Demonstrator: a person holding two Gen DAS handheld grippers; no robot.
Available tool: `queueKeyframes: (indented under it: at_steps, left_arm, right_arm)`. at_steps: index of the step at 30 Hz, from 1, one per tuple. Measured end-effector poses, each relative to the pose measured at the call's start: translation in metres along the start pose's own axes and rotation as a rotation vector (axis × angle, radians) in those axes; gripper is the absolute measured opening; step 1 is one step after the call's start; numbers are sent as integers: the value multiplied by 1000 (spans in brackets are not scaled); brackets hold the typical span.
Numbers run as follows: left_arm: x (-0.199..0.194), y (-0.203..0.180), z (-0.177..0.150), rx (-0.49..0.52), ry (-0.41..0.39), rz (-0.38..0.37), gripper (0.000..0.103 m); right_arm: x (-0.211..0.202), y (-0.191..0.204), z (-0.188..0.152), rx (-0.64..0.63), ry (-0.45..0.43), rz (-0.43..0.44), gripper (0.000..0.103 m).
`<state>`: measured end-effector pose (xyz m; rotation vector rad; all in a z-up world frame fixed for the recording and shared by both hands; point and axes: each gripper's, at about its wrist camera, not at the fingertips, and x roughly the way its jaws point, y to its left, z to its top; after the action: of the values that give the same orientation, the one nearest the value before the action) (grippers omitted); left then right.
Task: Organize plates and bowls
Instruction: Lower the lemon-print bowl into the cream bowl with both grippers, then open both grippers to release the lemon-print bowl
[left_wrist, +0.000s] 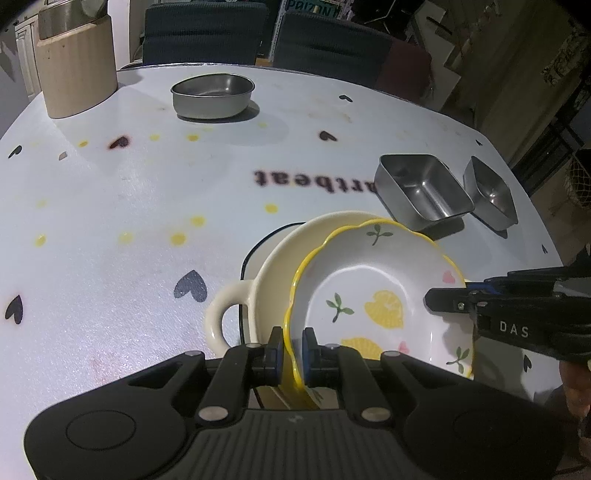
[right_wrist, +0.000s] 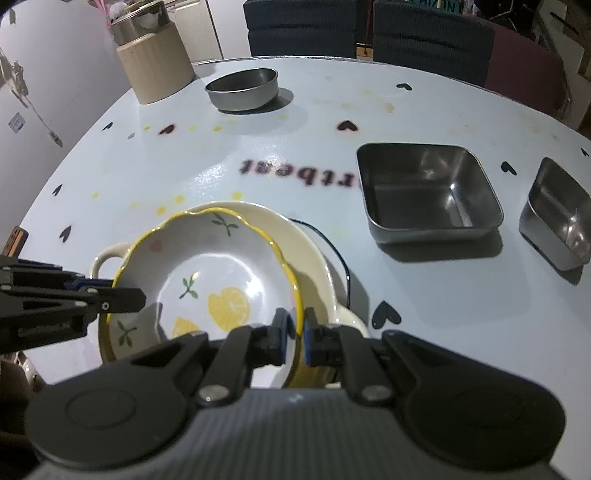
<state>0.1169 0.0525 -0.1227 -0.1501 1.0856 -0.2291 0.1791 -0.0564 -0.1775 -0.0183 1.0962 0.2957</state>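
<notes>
Both grippers have hold of the same dish. The left gripper (left_wrist: 293, 350) is pinched shut on the yellow scalloped rim of the lemon-print plate (left_wrist: 384, 295) at bottom centre of its own view, and the right gripper (right_wrist: 296, 332) is clamped on the opposite edge, low and centre in its view. In each camera the other gripper reaches in from the side, so the plate spans the gap between them, rim to rim, and neither hand is nearer than the other.

The plate sits tilted over a cream handled bowl (left_wrist: 266, 280), which itself rests on a dark-rimmed plate (left_wrist: 248, 258) on the table (left_wrist: 110, 206). Whether the lemon plate is touching the bowl or hanging just above it, I can't tell. Any further move, I'd judge, needs both hands travelling together.

Well apart, toward the right of the frame, stand two square steel dishes (right_wrist: 428, 192) (right_wrist: 557, 218); a round steel bowl (right_wrist: 242, 88) and a beige ribbed canister (right_wrist: 157, 66) sit at upper left.

Writing: the tablecloth reads upside down as part of "heartbeat" (left_wrist: 303, 181); the right gripper's side shows "DAS" (left_wrist: 513, 328).
</notes>
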Motion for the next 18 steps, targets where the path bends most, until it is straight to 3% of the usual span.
queueKeyframes:
  at_steps: [18]
  left_arm:
    - [-1,4,0,-8,6,-11,10]
  right_arm:
    - [15,0,5,31,36,3,16]
